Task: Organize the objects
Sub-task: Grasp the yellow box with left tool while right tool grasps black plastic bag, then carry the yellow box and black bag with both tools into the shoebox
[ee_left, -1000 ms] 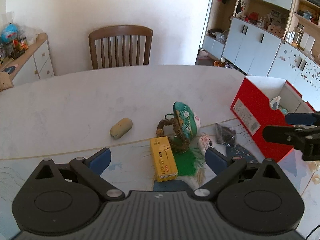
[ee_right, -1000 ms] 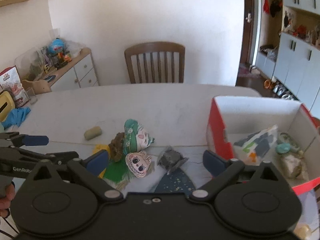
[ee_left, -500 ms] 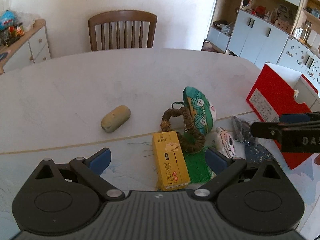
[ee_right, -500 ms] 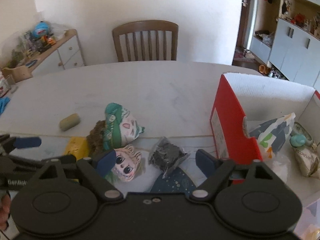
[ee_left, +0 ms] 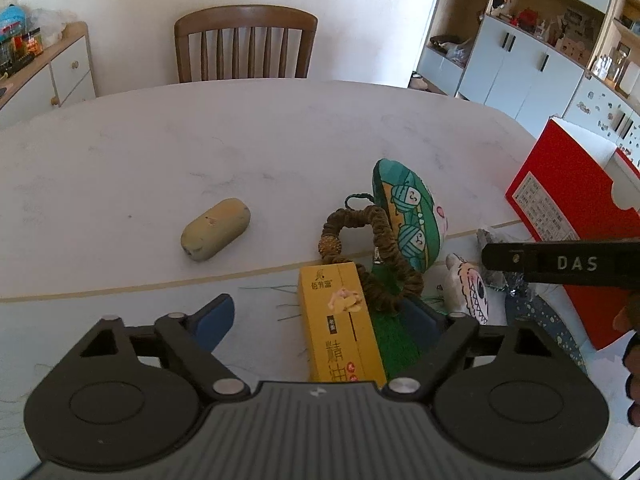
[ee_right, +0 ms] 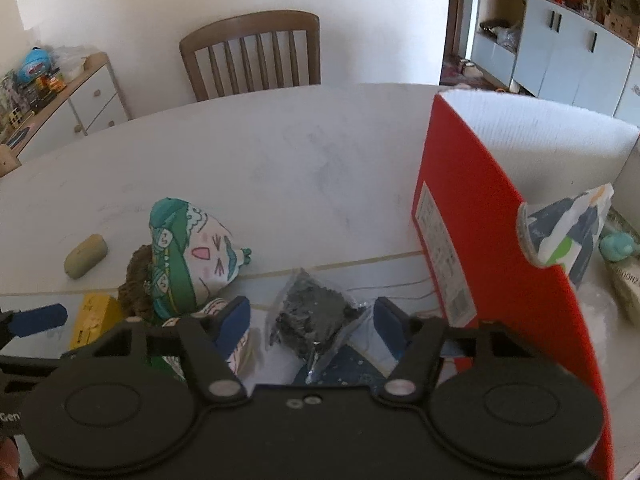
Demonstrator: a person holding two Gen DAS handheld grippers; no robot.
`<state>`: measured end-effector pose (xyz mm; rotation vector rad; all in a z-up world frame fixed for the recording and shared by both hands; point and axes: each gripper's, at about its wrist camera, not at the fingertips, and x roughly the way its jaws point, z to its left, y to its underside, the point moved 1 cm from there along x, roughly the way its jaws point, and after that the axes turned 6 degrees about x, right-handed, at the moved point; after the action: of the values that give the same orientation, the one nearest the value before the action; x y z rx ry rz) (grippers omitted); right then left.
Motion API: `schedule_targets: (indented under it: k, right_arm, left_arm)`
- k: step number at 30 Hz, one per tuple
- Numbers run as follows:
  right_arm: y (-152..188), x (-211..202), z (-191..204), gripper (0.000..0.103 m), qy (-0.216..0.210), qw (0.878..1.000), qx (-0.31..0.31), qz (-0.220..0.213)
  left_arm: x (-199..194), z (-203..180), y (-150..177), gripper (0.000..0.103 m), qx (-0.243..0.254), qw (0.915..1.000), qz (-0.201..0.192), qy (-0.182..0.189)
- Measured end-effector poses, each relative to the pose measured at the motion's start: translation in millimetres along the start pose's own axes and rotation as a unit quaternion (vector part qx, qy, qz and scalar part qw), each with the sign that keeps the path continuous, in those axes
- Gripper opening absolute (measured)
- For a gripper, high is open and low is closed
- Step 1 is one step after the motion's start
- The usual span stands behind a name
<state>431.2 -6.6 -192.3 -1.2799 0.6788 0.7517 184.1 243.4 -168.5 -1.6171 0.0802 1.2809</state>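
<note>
A yellow carton (ee_left: 340, 320) lies on the white table (ee_left: 240, 140), between the fingers of my left gripper (ee_left: 318, 316). Its jaws are closing, with a wide gap still between the left pad and the carton. In the right wrist view a dark bag of granules (ee_right: 312, 316) lies between the blue pads of my right gripper (ee_right: 312, 322). Those jaws are closing too, with small gaps on both sides. A red box (ee_right: 480, 220) with several items inside stands just right of the bag.
Beside the carton lie a brown braided ring (ee_left: 376, 248) with a green tassel, a green plush face cushion (ee_left: 408, 216) and a small face cushion (ee_left: 468, 288). A tan oblong object (ee_left: 216, 234) lies apart to the left. A wooden chair (ee_left: 244, 44) stands behind the table.
Both grippers have come down closer to the table. The right jaws have narrowed around the dark bag, and the left jaws have narrowed slightly with the yellow carton now between them.
</note>
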Motion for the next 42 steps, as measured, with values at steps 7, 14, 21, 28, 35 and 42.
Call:
schedule_targets:
  k: [7, 14, 21, 28, 35, 42]
  right_arm:
    - [1, 4, -2, 0.053, -0.006, 1.000, 0.013, 0.008]
    - [-1, 2, -3, 0.042, -0.015, 1.000, 0.018, 0.009]
    - [-1, -7, -6, 0.032, -0.026, 0.999, 0.019, 0.007]
    - [5, -29, -6, 0.030, -0.038, 0.999, 0.019, -0.001]
    - [10, -64, -10, 0.030, -0.059, 0.998, 0.020, -0.018]
    - [13, -102, -19, 0.030, -0.075, 0.996, 0.021, -0.033]
  left_arm:
    - [2, -2, 0, 0.071, -0.003, 1.0000, -0.001, 0.006]
    - [2, -4, 0, 0.039, 0.001, 1.0000, 0.004, 0.009]
    - [-2, -9, -3, 0.031, 0.013, 0.9999, 0.009, 0.001]
    - [-17, -11, -4, 0.030, 0.011, 0.9999, 0.007, -0.001]
    - [-40, -19, -5, 0.030, 0.012, 0.9999, 0.004, 0.000]
    - [-70, -36, -6, 0.030, 0.022, 0.9997, -0.007, 0.010]
